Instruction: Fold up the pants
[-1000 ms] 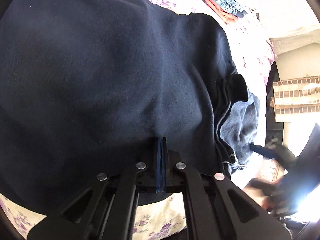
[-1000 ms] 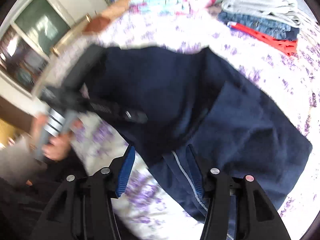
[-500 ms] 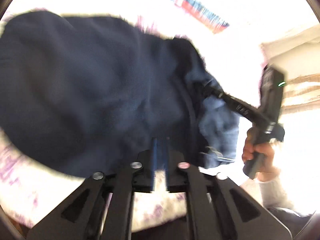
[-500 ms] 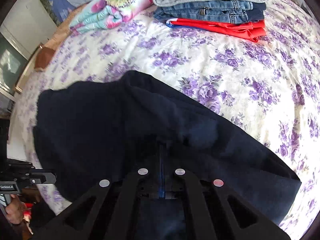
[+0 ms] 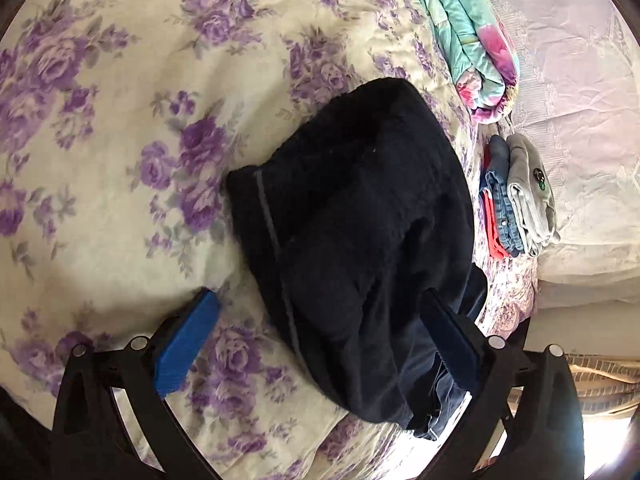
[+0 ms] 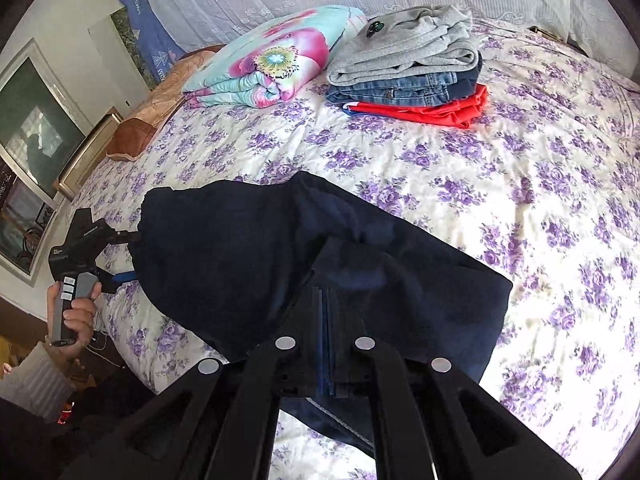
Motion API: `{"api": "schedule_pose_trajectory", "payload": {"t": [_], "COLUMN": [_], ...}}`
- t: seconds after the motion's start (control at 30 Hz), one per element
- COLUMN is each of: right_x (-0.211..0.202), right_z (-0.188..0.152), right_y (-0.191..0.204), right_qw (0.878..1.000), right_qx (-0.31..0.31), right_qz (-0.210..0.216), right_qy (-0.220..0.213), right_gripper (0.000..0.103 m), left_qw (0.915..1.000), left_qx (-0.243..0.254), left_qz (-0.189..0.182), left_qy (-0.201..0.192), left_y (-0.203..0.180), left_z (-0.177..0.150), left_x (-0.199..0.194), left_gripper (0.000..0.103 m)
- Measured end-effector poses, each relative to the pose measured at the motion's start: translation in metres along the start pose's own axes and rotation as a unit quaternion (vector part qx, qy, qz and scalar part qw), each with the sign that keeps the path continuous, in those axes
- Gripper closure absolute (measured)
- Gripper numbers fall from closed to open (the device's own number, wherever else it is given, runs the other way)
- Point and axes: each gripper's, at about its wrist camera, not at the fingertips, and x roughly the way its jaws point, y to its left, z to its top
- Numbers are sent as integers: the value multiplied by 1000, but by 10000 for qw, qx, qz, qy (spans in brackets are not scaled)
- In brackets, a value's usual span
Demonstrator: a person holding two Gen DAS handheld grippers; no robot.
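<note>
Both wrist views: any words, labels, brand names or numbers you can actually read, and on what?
No text can be read.
Round green patch on the grey sweatshirt: too small to read.
White stickers on the left gripper's handle: too small to read.
Framed pictures on the wall: too blurred to tell.
Navy pants: no label visible.

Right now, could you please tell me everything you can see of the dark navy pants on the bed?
The dark navy pants look like soft, fleecy fabric, with a thin pale stripe along one seam. They lie loosely bunched in a partly folded heap on the floral bedsheet, near its edge. The right tool is shut on a fold of the cloth, which puckers there. The left tool is open, its blue pads straddling the heap, one pad against the fabric.
</note>
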Motion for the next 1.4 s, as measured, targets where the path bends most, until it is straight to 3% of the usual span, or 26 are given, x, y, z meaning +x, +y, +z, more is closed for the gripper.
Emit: {"api": "schedule_pose_trajectory", "payload": {"t": [0.07, 0.13, 0.17, 0.3, 0.43, 0.6, 0.7, 0.77, 0.87, 0.93, 1.03, 1.17, 1.3, 1.37, 1.4], "right_x": [9, 17, 21, 36, 73, 143, 136, 118, 117, 134, 177, 151, 66, 21, 3], "right_z": [-6, -10, -12, -17, -26, -52, -37, -18, 11, 24, 23, 28, 20, 2, -11], "right_y": [-9, -13, -12, 9, 33, 53, 69, 78, 81, 72, 56, 32, -24, -64, -83], "right_qw": [9998, 9990, 9985, 9941, 9851, 9729, 9687, 9739, 9841, 9883, 9847, 9815, 9925, 9939, 9932], "right_qx": [154, 274, 265, -44, -245, -611, -801, -914, -953, -706, -213, 451, 693, 1026, 1155], "right_qz": [91, 216, 332, 930, 1377, 1146, 1236, 1303, 898, 734, 892, 1305, 795, 292, 7], "right_qy": [113, 277, 333, 562, 997, 1912, 2000, 1615, 1198, 1140, 1480, 1330, 622, 263, 149], "right_gripper": [99, 99, 99, 99, 99, 103, 99, 98, 98, 99, 103, 101, 101, 98, 98], "left_qw": [9997, 9983, 9963, 9854, 9806, 9817, 9767, 9729, 9664, 9588, 9426, 9123, 8730, 8462, 8364], "left_qx": [162, 492, 790, 1703, 1938, 1902, 2142, 2311, 2566, 2832, 3316, 4021, 4681, 5122, 5262], "left_qz": [-185, -291, -269, 58, 282, 71, 45, 20, -115, -212, -347, -388, -565, -301, -56], "left_qy": [45, 139, 185, 69, 79, -30, -84, -90, -65, -10, 204, 668, 1249, 1442, 1537], "left_y": [-19, -41, -56, -98, -107, -108, -120, -129, -148, -166, -197, -243, -284, -304, -311], "left_z": [8, 8, 4, -13, -19, -27, -36, -42, -54, -65, -87, -123, -170, -202, -217], "left_x": [6, 9, 11, 3, 1, -11, -23, -28, -35, -37, -31, -6, 29, 57, 78], "left_gripper": [7, 48, 76, 76, 76, 78, 78, 78, 78, 78, 78, 78, 78, 76, 70]}}
